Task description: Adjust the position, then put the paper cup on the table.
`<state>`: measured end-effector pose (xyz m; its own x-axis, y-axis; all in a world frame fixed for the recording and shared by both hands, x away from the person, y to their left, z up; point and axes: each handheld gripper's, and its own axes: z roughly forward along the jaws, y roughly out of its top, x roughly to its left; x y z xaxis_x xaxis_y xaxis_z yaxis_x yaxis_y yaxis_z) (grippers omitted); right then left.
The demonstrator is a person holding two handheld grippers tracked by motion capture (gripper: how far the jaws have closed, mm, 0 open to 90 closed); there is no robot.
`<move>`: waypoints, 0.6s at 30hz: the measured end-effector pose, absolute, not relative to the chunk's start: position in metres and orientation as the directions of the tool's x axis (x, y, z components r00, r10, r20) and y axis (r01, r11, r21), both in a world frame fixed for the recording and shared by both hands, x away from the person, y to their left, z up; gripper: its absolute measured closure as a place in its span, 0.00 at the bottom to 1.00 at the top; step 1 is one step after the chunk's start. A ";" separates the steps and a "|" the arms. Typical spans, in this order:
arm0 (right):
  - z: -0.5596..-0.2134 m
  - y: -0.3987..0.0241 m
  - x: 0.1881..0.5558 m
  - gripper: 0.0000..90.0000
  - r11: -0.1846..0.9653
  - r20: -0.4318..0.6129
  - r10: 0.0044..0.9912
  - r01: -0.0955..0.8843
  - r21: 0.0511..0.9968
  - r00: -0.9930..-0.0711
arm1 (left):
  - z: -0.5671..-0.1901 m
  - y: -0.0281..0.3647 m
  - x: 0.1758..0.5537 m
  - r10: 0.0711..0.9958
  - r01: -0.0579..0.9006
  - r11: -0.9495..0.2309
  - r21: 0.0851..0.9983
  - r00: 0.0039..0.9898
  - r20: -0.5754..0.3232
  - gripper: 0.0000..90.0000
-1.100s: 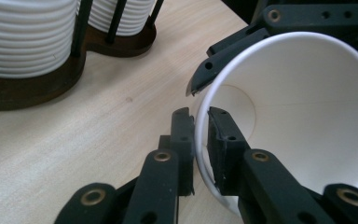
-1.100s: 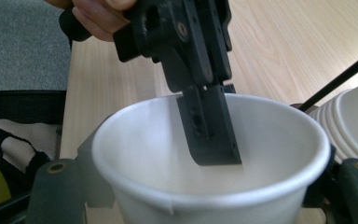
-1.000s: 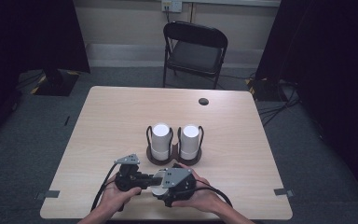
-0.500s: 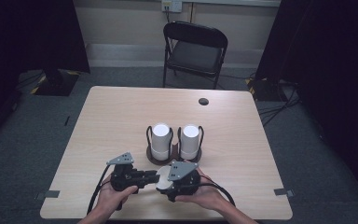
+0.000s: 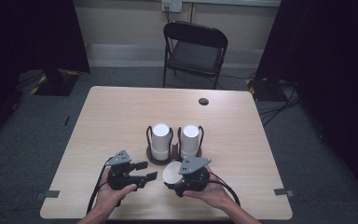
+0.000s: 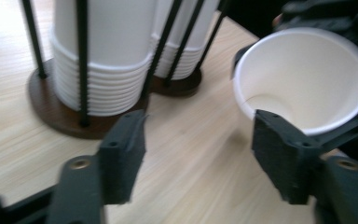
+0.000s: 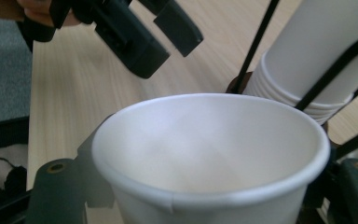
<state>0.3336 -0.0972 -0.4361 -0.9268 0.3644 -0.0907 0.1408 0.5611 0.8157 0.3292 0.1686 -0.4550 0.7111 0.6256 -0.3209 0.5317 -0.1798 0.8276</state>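
My right gripper [image 5: 173, 176] is shut on a single white paper cup [image 5: 171, 171] near the table's front edge, its mouth turned toward the left gripper. In the right gripper view the cup [image 7: 214, 149] sits between my jaws, rim up close. My left gripper [image 5: 148, 171] is open, its jaws have just been opening, and nothing is between them. In the left gripper view its fingers [image 6: 123, 154] stand wide apart, with the cup [image 6: 307, 79] just beyond the right one. Two stacks of white cups [image 5: 160, 140] [image 5: 189, 139] stand in black wire holders behind the grippers.
A black folding chair [image 5: 196, 46] stands beyond the far edge of the table [image 5: 112, 121]. A small dark round disc [image 5: 203, 101] lies at the back right. Grey tape marks [image 5: 49, 193] sit at the front corners. Cables trail from both grippers.
The left gripper's jaws have opened and let go of the cup. The two grippers have drawn apart, the right one shifting right with the cup.
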 end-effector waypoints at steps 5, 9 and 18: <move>-0.435 -0.109 0.337 0.30 0.498 -0.044 0.413 0.185 0.847 -0.910 | -0.456 0.171 0.329 0.658 0.497 -0.214 0.841 0.709 -0.251 0.33; -0.433 -0.119 0.339 0.30 0.475 -0.034 0.445 0.203 0.857 -0.895 | -0.456 0.171 0.330 0.683 0.492 -0.220 0.843 0.694 -0.227 0.30; -0.423 -0.142 0.345 0.30 0.391 0.024 0.506 0.255 0.884 -0.862 | -0.457 0.172 0.331 0.685 0.468 -0.237 0.851 0.702 -0.195 0.23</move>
<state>0.3447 -0.1422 -0.4232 -0.8619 0.5064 0.0244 0.2548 0.3911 0.8844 0.3312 0.1719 -0.4573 0.7021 0.6850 -0.1945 0.4676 -0.2374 0.8515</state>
